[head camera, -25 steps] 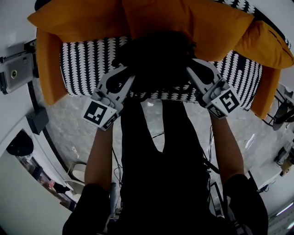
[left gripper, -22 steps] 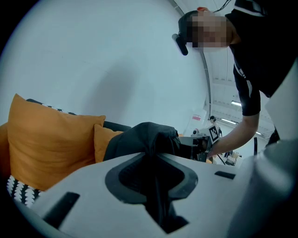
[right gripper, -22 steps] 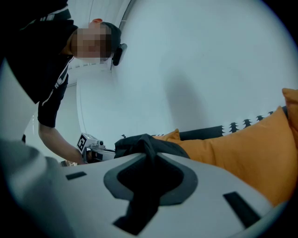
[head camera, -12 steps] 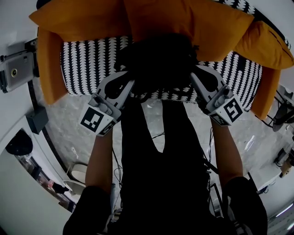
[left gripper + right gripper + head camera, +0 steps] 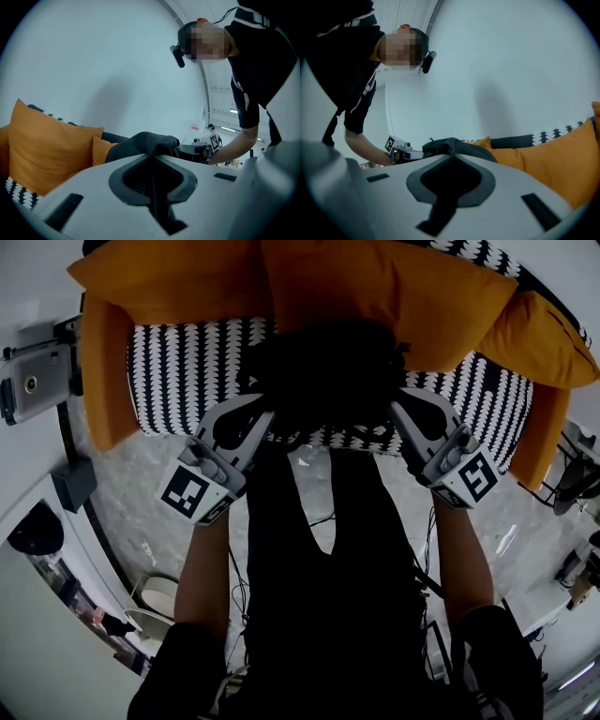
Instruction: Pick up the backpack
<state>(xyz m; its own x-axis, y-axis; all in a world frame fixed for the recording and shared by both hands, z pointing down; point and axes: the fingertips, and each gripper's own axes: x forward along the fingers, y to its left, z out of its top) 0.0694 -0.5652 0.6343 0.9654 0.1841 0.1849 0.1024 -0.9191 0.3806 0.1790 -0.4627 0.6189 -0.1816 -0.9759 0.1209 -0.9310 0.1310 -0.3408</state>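
The black fabric backpack [image 5: 323, 367] sits at 12 o'clock in front of the person, on the counter [image 5: 183, 371], which is here a couch seat covered in black-and-white patterned cloth. I cannot tell if its bottom touches the seat or is already a little above it. The left gripper [image 5: 264, 413] comes to the backpack's 9 o'clock side and the right gripper [image 5: 394, 401] to its 3 o'clock side. I judge this is to share the load evenly, so that the soft bag rises level and does not swing. In the left gripper view the tongs are pressed together, with a thin fold of the black fabric [image 5: 146, 143] pinched between them. In the right gripper view the tongs also pinch a dark fold of the bag [image 5: 454, 146]. Big orange cushions [image 5: 375, 282] lean just behind the backpack at 12 o'clock. A long orange bolster [image 5: 101, 371] closes the seat at 9 o'clock, and another orange cushion [image 5: 548, 338] lies at 2 o'clock. The back cushions may drag on the bag, so lifting toward 6 o'clock seems safer. The grey marbled floor [image 5: 141, 488] lies below, with thin cables [image 5: 323, 518] on it.
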